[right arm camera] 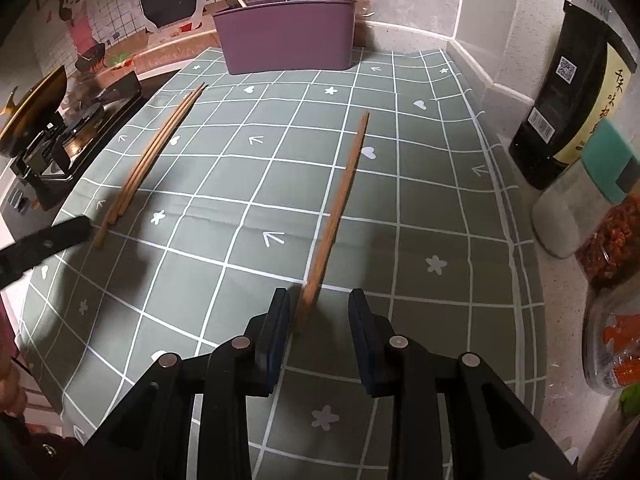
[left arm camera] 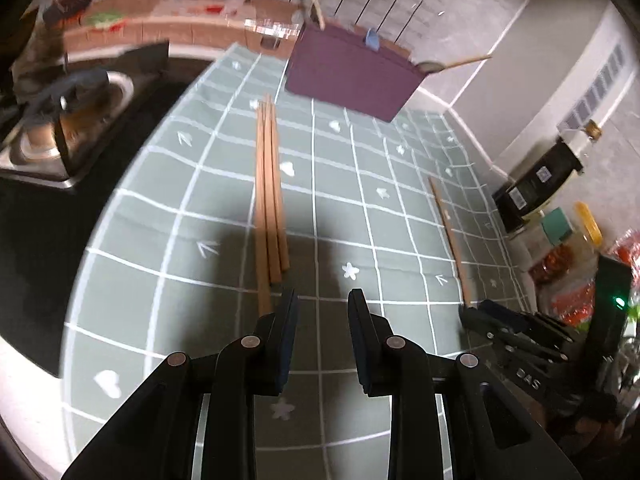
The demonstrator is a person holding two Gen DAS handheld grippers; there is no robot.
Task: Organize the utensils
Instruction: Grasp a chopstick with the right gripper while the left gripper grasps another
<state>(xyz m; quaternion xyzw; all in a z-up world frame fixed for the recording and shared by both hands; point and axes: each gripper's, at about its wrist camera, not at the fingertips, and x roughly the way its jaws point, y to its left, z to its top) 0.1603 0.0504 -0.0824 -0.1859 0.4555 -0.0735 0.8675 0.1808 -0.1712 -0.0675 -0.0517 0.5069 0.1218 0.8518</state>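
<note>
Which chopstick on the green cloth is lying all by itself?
The single chopstick between the right claw's open fingers; the other three chopsticks lie bundled together near the stove.

Right gripper [right arm camera: 318,312] hovering over a single chopstick [right arm camera: 340,208] on the checked cloth [right arm camera: 420,208].
Its fingers [right arm camera: 276,340] are standing apart, the chopstick's near end lying between them, untouched by the pads. Three more chopsticks [right arm camera: 154,156] are lying together toward the worktop's left edge, the left gripper [right arm camera: 44,244] reaching in beside them. A purple utensil holder [right arm camera: 286,38] is standing at the far edge.
</note>
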